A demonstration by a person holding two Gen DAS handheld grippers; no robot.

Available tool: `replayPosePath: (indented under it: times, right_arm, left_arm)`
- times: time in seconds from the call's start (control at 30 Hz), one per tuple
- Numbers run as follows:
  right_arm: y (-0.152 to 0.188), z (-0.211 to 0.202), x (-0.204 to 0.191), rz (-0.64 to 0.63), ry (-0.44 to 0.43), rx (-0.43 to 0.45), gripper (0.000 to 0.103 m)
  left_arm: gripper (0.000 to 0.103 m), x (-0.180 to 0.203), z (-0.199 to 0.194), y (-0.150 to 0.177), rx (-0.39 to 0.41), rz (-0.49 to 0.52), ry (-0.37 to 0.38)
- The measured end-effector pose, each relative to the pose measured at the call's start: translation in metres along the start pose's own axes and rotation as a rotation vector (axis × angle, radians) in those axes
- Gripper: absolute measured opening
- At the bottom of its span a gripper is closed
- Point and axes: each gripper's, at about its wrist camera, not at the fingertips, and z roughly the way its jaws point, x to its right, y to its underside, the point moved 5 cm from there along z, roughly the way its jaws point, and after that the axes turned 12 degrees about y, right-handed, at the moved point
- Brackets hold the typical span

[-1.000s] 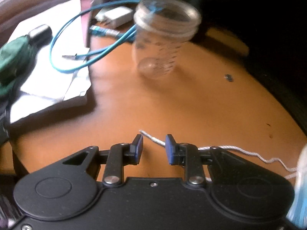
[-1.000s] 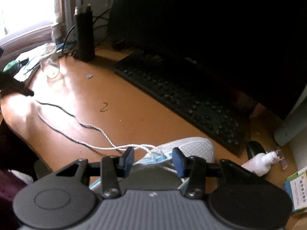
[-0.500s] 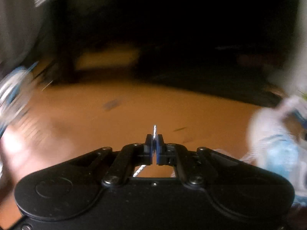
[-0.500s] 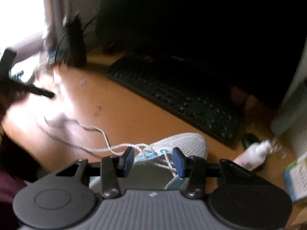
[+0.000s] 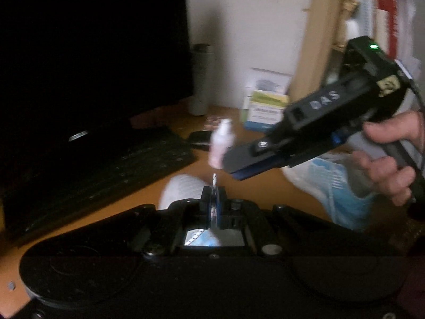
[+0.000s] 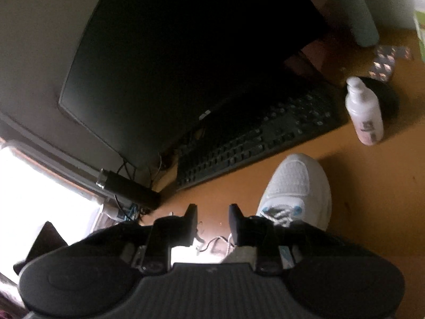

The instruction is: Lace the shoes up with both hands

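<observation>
The white shoe (image 6: 297, 183) with light-blue trim lies on the orange desk (image 6: 372, 186), toe toward the keyboard. My left gripper (image 5: 213, 196) is shut on the white lace (image 5: 214, 179), whose tip sticks up above the pads, just over the shoe (image 5: 183, 188). In the left wrist view a hand (image 5: 385, 159) holds my right gripper (image 5: 236, 171) tilted, slightly beyond and right of the lace tip. In its own view the right gripper (image 6: 213, 214) hovers left of the shoe's eyelets. Its jaws are closing with nothing between the pads. A loose stretch of lace (image 6: 212, 242) lies below it.
A black keyboard (image 6: 255, 138) and a dark monitor (image 6: 186, 53) stand behind the shoe. A white bottle (image 6: 364, 111) and a black mouse (image 6: 387, 98) sit at the right. A box (image 5: 265, 101) and a grey tumbler (image 5: 200, 79) stand by the wall.
The left gripper shut on the lace end and swung right, from the plastic jar to above the shoe. The right gripper rolled, moved left of the shoe, and its jaws narrowed.
</observation>
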Motion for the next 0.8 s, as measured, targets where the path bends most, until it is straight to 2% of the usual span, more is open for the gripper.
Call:
replayPosePath:
  times: [0.17,0.2,0.23,0.27,0.43,0.8]
  right_arm:
    - [0.000,-0.003,0.002,0.022,-0.017,-0.006,0.027]
    - [0.002,-0.003,0.003,0.022,-0.017,-0.007,0.023]
    - [0.003,-0.002,0.002,0.017,-0.020,-0.010,0.010]
    - [0.004,-0.002,0.001,0.010,-0.024,-0.014,0.004]
    - [0.006,-0.006,-0.001,-0.027,-0.008,0.006,0.002]
    - [0.009,-0.012,-0.012,-0.140,0.048,0.029,0.002]
  left_arm:
    - [0.000,0.010,0.010,0.002,-0.019,0.030,0.046]
    - [0.000,0.012,0.012,0.002,-0.022,0.030,0.051]
    - [0.000,0.013,0.013,0.002,-0.024,0.030,0.053]
    - [0.000,0.013,0.014,0.002,-0.026,0.027,0.053]
    - [0.003,0.012,0.018,0.002,-0.064,0.026,0.043]
    - [0.001,0.019,0.020,-0.003,-0.098,0.038,0.045]
